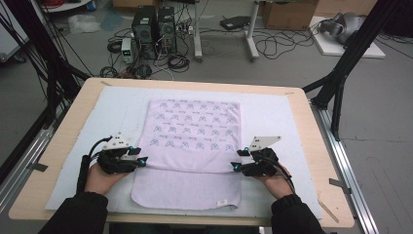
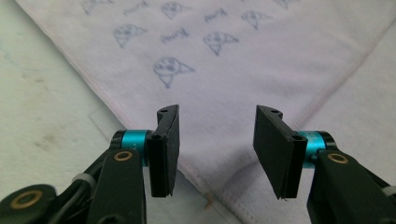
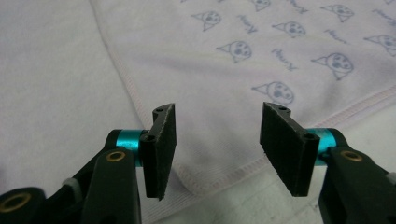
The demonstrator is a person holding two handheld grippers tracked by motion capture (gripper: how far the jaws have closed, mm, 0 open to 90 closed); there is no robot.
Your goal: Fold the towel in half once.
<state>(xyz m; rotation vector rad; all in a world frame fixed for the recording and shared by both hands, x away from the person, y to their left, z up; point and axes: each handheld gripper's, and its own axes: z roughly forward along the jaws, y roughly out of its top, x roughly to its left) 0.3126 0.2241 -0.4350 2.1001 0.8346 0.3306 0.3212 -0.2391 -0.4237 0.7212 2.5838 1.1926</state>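
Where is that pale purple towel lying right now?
In the high view the towel lies flat mid-table on the white mat, its near part folded, between the left tongs and right tongs.

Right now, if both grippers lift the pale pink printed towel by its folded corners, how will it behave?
The pale pink printed towel will probably sag between the left gripper and right gripper: it lies limp and folded over itself. It looks thin and stitched-hemmed, so likely light. Its soft nap should grip the pads; both jaws stand open above it.

towel (image 1: pixel 195 141): pale lilac, printed, lying flat
fold: near part doubled over
corners: between and beyond each gripper's parted jaws
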